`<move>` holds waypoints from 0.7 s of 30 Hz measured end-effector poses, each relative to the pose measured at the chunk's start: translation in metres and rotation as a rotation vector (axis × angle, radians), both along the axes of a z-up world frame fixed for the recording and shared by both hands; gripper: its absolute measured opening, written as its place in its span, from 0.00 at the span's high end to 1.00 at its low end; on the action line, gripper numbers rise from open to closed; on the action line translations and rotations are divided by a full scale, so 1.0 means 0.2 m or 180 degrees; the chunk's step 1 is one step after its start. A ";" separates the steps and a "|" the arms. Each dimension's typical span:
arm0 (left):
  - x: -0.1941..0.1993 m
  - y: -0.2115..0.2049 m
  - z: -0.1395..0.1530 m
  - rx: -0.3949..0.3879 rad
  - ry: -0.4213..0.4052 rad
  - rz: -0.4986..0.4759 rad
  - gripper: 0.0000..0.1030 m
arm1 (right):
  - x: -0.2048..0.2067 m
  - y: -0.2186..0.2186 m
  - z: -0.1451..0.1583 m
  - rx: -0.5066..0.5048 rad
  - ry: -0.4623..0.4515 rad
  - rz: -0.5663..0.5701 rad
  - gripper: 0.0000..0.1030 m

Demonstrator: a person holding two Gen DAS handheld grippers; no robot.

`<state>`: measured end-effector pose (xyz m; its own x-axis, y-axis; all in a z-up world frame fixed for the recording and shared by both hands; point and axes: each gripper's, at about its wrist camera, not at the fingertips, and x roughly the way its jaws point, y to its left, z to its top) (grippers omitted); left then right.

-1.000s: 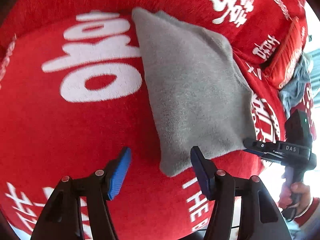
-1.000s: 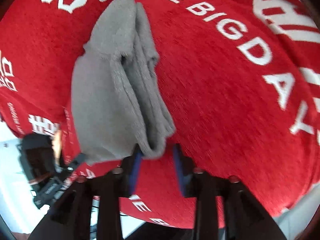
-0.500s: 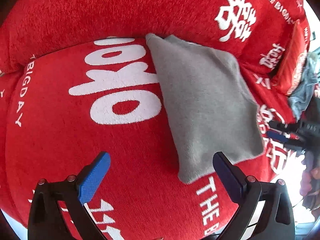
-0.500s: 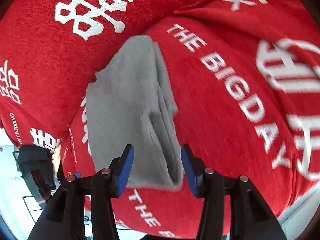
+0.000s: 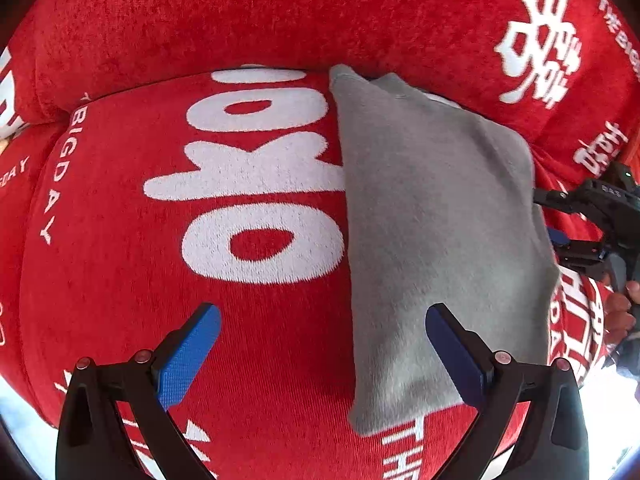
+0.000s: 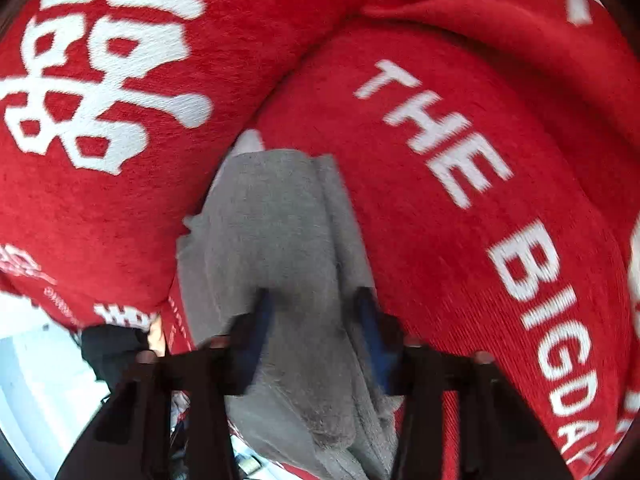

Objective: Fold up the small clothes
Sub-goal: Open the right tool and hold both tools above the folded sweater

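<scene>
The gray cloth (image 5: 436,240) looks folded on the red blanket (image 5: 120,280). My left gripper (image 5: 322,354) is wide open, holding nothing. My right gripper (image 6: 314,320) sits open around it.

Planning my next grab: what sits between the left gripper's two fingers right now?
In the left wrist view, the left gripper is open over red printed fabric, with the near edge of the folded grey garment filling the gap's right part. Nothing is pinched.
</scene>
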<state>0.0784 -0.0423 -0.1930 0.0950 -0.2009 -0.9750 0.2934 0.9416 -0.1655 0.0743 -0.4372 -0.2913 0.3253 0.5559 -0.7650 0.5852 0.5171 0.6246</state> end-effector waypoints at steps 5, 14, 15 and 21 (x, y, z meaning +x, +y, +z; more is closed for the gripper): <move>0.05 -0.02 0.01 -0.0024 0.0033 0.0109 0.00 | 0.01 -0.02 0.06 -0.0431 0.0064 0.0367 0.90; 0.08 -0.10 -0.02 -0.0027 0.0168 0.0063 0.00 | -0.18 -0.16 0.00 -0.0196 0.0206 0.0151 0.87; 0.07 -0.10 -0.02 -0.0019 0.0179 0.0051 0.00 | -0.20 -0.17 0.01 -0.0157 0.0200 0.0140 0.83; 0.06 -0.15 -0.04 0.0015 0.0217 -0.0008 0.00 | -0.28 -0.17 0.09 -0.0019 0.0064 0.0128 0.37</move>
<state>0.0907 -0.0726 -0.2006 0.0279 -0.1964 -0.9801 0.2839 0.9417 -0.1806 0.0183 -0.4708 -0.2728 0.2874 0.5637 -0.7744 0.5761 0.5442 0.6099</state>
